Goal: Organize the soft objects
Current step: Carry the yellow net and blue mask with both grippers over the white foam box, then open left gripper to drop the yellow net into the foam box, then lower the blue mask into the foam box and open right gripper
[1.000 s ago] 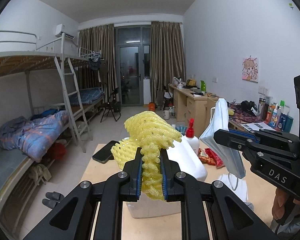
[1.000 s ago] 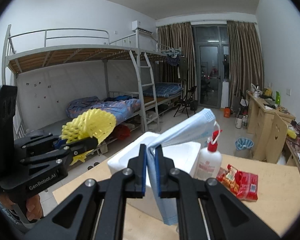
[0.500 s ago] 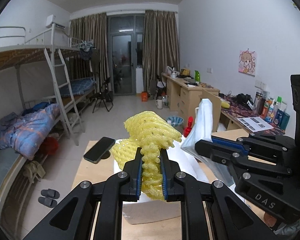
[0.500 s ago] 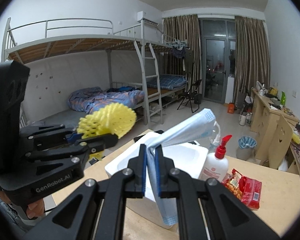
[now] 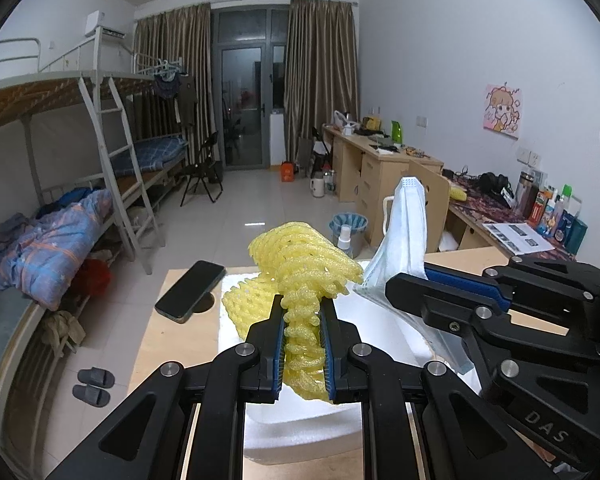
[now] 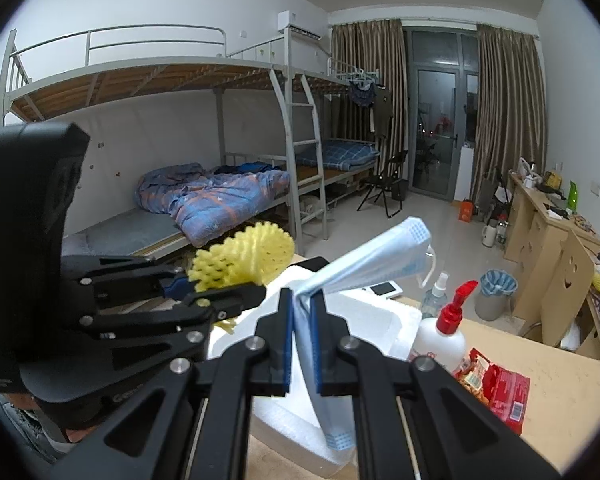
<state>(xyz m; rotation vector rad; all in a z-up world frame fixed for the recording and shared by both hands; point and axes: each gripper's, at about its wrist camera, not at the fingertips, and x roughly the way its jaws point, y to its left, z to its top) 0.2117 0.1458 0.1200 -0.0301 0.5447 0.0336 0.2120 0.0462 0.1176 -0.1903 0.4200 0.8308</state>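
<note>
Fingers point(image 5: 326, 344) of both grippers, loads unchanged, now closer over foam box point(image 5: 384, 320).

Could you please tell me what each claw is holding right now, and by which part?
Left claw: yellow foam mesh fruit sleeve, pinched across its lower middle. Right claw: pale blue pleated face mask, folded and pinched mid-length.

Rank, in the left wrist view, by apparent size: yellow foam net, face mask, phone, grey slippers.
1. Yellow foam net, held close to the lens, so nearness inflates it.
2. Face mask, also near.
3. Phone.
4. Grey slippers, smallest, though far down on the floor.
</note>
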